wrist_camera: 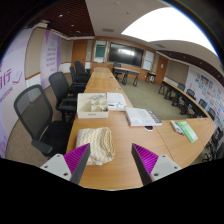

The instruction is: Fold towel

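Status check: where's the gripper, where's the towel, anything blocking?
Gripper open, holding nothing. Towel bunched on table, just ahead, nearer the left finger. Path clear; papers and box lie beyond.

Evenly lit indoors, moderately bright. Strong glare from a large ceiling light panel (168, 22) far ahead and above, washed to pure white. Soft, faint shadows under the chairs (40, 112) off to the side. Heavy fisheye bending toward the edges. Slightly soft throughout.
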A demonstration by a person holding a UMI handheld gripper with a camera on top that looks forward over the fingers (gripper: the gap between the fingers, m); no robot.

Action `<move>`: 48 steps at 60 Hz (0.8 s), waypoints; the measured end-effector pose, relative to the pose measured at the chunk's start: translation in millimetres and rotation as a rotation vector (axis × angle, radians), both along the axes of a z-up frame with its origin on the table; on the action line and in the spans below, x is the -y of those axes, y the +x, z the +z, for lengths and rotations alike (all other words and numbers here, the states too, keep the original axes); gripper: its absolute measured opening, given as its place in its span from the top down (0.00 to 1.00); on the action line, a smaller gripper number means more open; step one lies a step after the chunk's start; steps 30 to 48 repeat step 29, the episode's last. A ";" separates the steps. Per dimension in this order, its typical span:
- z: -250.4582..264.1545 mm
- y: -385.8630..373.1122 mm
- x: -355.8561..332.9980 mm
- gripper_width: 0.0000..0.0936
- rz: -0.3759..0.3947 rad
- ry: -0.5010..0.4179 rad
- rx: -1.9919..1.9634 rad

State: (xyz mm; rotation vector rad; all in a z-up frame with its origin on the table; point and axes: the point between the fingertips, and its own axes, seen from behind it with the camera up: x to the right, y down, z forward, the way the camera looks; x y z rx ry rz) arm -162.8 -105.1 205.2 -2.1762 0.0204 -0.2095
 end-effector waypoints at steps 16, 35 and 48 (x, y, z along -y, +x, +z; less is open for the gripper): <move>14.4 -11.3 20.3 0.09 -0.004 -0.002 -0.037; 12.3 -11.7 17.9 0.09 0.014 -0.009 -0.031; 12.3 -11.7 17.9 0.09 0.014 -0.009 -0.031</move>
